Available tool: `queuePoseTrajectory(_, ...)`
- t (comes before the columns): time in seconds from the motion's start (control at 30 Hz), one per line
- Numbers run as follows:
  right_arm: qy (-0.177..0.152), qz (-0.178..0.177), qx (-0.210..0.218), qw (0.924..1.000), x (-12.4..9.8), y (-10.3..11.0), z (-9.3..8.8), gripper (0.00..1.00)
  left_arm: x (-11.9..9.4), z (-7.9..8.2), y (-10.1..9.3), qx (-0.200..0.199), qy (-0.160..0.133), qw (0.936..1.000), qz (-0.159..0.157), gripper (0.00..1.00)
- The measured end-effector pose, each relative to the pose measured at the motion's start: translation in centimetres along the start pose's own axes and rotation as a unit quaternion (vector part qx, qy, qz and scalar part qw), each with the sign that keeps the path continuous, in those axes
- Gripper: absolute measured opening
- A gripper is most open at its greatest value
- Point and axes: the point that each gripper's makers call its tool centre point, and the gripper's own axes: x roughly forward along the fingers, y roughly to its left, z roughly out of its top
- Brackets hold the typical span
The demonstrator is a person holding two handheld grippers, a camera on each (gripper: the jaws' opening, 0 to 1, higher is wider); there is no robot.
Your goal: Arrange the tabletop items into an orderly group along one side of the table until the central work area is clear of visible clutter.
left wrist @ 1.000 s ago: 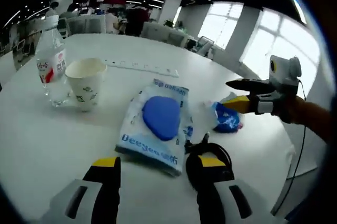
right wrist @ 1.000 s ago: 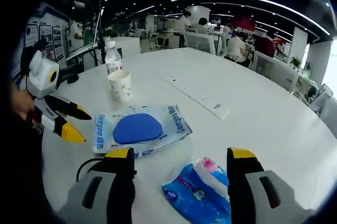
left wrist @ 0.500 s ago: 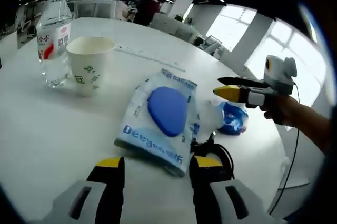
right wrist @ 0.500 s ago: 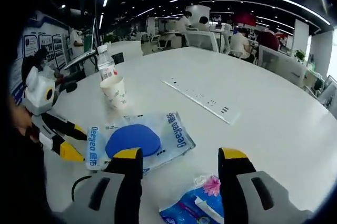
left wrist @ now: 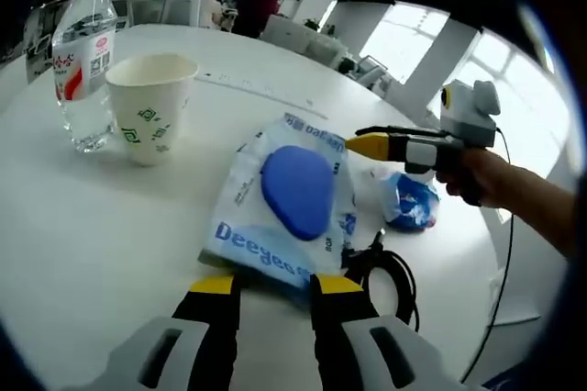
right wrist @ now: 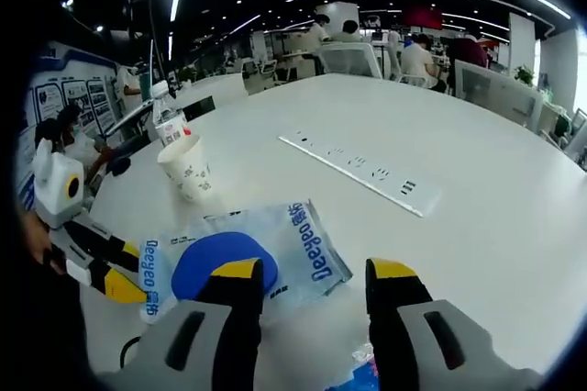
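Observation:
A clear "Deeyeo" package with a blue pad inside lies flat on the white table. My left gripper is open, its jaws narrowly apart around the package's near edge. A coiled black cable lies beside the right jaw. A small blue tissue packet sits further right, with my right gripper hovering over it. In the right gripper view, my right gripper is open above the package; the tissue packet peeks out low between the jaws. The left gripper reaches in from the left.
A paper cup and a water bottle stand together at the far left. A long white power strip lies across the table beyond the package. Office desks, chairs and people fill the background.
Both pairs of jaws have narrowed. My left gripper has moved forward onto the package's near edge. My right gripper has advanced over the tissue packet toward the package.

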Motion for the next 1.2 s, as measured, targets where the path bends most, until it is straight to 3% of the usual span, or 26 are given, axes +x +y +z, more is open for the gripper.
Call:
queuePoseTrajectory(0.23,0.019,-0.005,-0.003,0.9998,1.3,-0.5,-1.0,0.28,1.1,0.2,0.3,-0.004,0.003,1.0,-0.003,0.23)
queuePoseTrajectory(0.33,0.022,-0.013,-0.005,0.9997,0.8,-0.8,-1.0,0.17,1.3,0.3,0.3,-0.007,0.004,1.0,-0.003,0.21)
queuePoseTrajectory(0.4,0.027,-0.053,0.011,0.9981,0.6,-2.3,-1.2,0.05,1.1,0.4,0.2,-0.009,0.006,0.9999,-0.006,0.2)
queuePoseTrajectory(0.5,0.032,-0.042,0.018,0.9985,1.0,-2.1,-1.7,0.03,1.1,0.4,0.2,-0.019,0.01,0.9997,-0.014,0.15)
queuePoseTrajectory(0.87,0.045,-0.044,-0.05,0.9968,0.2,-1.6,-1.7,0.0,1.0,0.7,0.7,-0.021,0.014,0.9996,-0.012,0.1)
queuePoseTrajectory(0.97,0.046,-0.044,-0.053,0.9966,-0.1,-1.5,-1.8,0.0,0.8,1.7,0.3,-0.023,-0.001,0.9995,-0.022,0.01)
queuePoseTrajectory(1.03,0.044,-0.047,-0.053,0.9965,-0.4,-1.6,-1.7,0.0,0.8,1.7,0.3,0.001,0.008,0.9998,-0.018,0.01)
queuePoseTrajectory(1.2,0.038,-0.054,-0.045,0.9968,-1.5,-1.6,-1.2,0.0,0.9,1.9,0.2,-0.013,0.008,0.9996,-0.024,0.0)
